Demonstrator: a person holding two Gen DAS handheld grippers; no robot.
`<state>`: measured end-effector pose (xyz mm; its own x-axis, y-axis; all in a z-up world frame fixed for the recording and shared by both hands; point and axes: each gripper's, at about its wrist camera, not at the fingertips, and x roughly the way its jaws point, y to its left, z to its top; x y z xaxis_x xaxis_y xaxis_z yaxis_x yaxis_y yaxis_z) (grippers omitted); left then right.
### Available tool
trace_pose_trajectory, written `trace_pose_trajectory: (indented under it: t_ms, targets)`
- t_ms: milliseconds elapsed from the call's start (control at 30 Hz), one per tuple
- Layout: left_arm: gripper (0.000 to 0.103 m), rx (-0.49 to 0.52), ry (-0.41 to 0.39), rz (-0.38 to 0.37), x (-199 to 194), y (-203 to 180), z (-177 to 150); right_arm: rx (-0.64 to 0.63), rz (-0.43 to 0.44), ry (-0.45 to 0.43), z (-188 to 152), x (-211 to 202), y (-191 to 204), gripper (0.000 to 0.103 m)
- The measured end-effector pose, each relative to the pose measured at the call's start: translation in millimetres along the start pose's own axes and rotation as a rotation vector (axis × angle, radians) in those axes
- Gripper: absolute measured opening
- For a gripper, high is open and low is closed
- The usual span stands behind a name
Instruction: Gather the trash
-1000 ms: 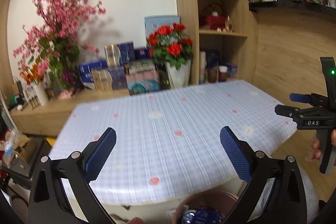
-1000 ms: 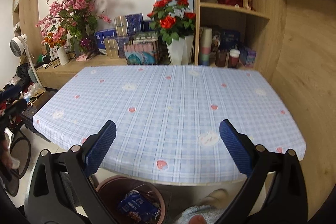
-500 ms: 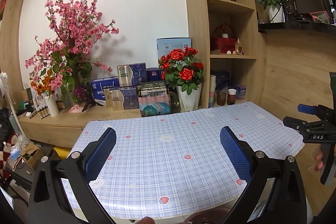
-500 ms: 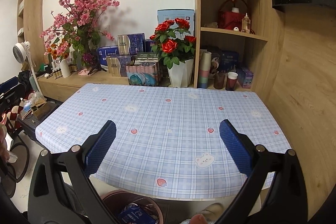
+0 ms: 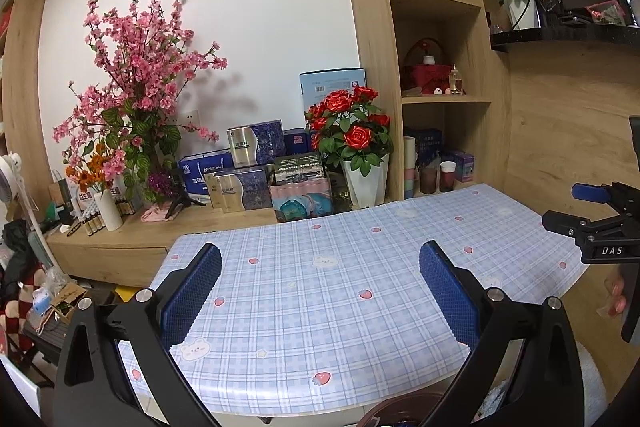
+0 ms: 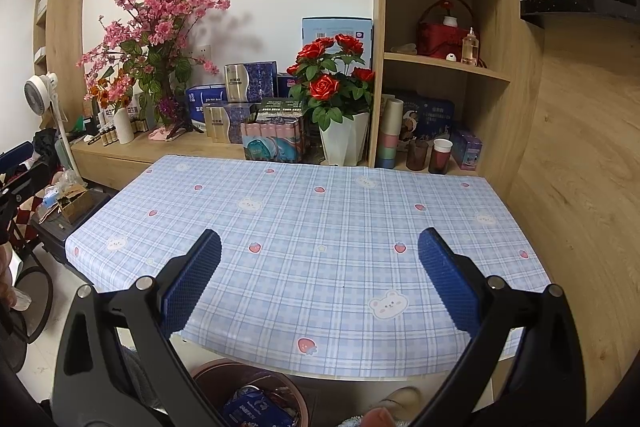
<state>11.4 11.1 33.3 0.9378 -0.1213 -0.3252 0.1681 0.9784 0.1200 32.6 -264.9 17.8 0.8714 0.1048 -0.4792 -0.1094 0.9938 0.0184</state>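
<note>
Two claws, left claw (image 5: pixel 320 279) and right claw (image 6: pixel 319 267), spread empty above checked table (image 6: pixel 320 219), trash bin (image 6: pixel 224 383) below edge.

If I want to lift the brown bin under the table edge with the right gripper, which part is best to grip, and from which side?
Probably the rim of the brown bin, from above. It stands upright with its mouth open and wrappers inside, so one finger can go inside the wall and one outside. The table overhangs its far side, so take the near rim. The right gripper is open.
</note>
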Motion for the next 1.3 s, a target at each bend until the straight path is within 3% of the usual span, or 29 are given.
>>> trace_pose_trajectory:
  t_ms: [1300]
  targets:
    - [0.097, -0.011, 0.004, 0.011, -1.9, 7.0, -0.1, -0.002, 0.0, -0.002, 0.5, -0.4, 1.4, 0.097]
